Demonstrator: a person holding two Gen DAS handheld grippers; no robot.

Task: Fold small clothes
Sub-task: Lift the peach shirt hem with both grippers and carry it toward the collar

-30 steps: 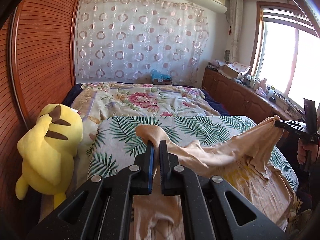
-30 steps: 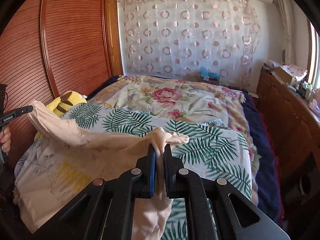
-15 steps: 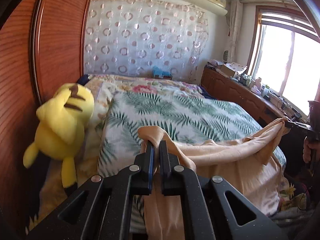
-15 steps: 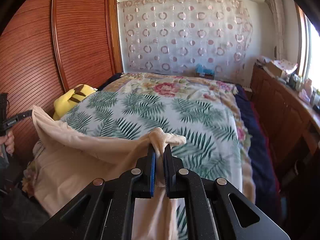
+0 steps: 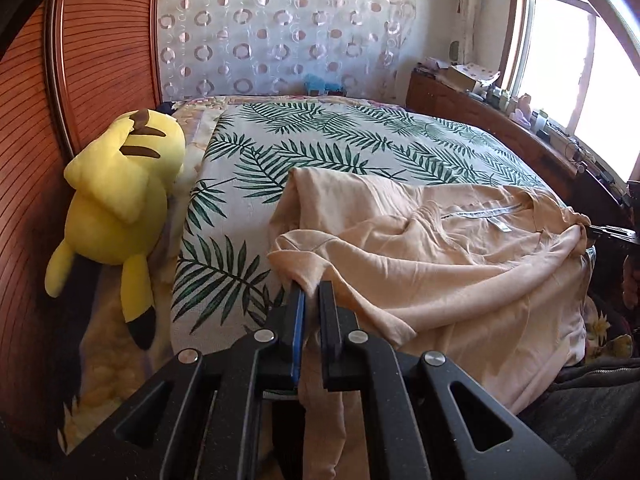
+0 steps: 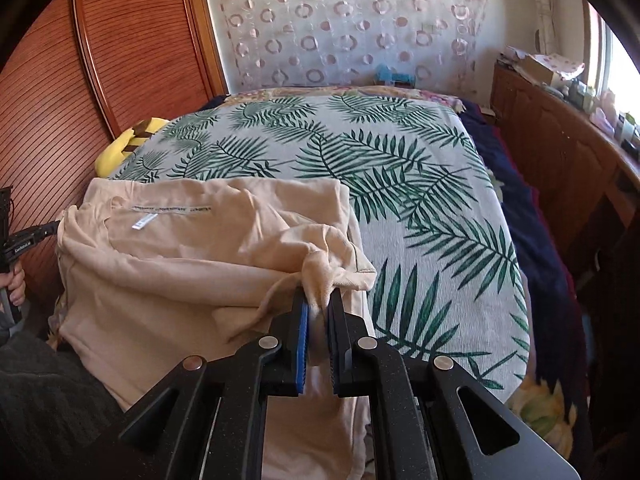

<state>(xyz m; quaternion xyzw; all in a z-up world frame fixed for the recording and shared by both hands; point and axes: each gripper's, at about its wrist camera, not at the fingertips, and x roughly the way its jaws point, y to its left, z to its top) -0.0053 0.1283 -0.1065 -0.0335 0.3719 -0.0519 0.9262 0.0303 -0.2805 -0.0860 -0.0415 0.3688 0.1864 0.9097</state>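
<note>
Sunlit bedroom, leaf-print bedspread (image 5: 360,140) — and at its near edge you are partway through laying out a peach shirt (image 5: 460,264) for folding. Closest to each lens, your left gripper (image 5: 310,292) is clamped on a bunched corner of the shirt, and your right gripper (image 6: 318,300) pinches the opposite corner the same way; cloth hangs down between both pairs of jaws. Between the two, the shirt sags in a loose band, its front part draping over the edge of the bed toward you. Just beyond, the rest of it lies on the bedspread with the neck label (image 6: 172,210) facing up and the far side rumpled, one fold doubled back on itself near the left gripper. By the look of it, this is the spreading step: the garment is down but not yet flat, and no fold has been made. Your next move calls for keeping both corners level and taut, drawing the slack out, then setting the held edge down squarely — uneven tension would likely leave a crease across the middle. Farther off, a yellow plush toy (image 5: 120,200) leans by the wooden wardrobe (image 5: 100,60), well apart from the shirt, and a circle-patterned curtain (image 6: 352,28) closes the far wall.
</note>
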